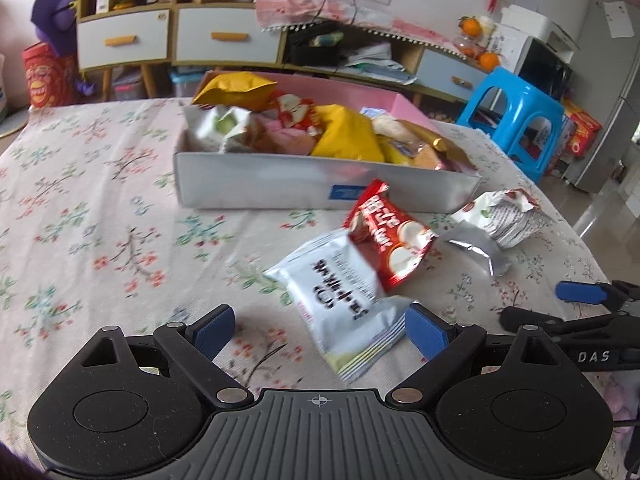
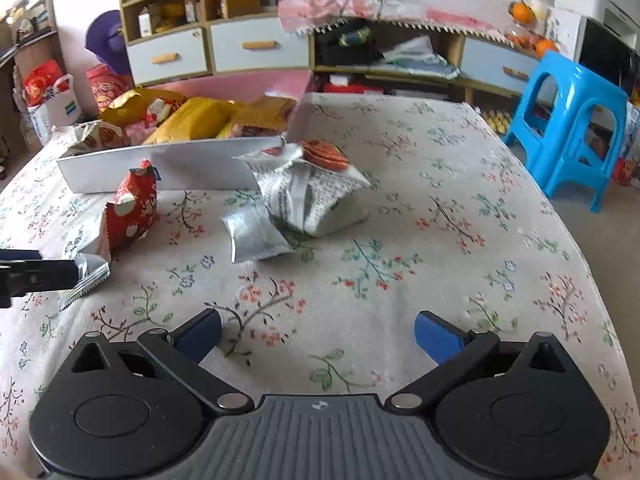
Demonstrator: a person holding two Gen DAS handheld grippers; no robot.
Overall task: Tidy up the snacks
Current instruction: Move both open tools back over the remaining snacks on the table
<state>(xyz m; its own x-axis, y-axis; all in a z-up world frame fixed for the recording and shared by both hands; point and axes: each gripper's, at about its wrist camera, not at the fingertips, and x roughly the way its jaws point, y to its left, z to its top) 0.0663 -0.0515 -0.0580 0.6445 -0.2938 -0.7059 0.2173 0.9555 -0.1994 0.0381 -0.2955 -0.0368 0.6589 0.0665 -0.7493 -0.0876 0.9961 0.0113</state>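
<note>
Floral tablecloth (image 1: 100,208): white snack packet (image 1: 344,300) between spread left gripper (image 1: 320,334) jaws, untouched; right gripper (image 2: 318,338) jaws spread, empty.

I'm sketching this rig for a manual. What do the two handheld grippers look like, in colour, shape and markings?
Both match. The left gripper and right gripper have black linkage arms with silver pivot pins, blue textured finger pads, two round black housings and a ribbed grey centre plate bearing a small crosshair mark. In the left wrist view the right gripper's black body shows white letters "DAS". No hands or sleeves are visible.

both grippers (image 1: 320,332) (image 2: 318,336): black linkages, blue pads (image 1: 426,336), silver pivot screws, ribbed grey base.
</note>
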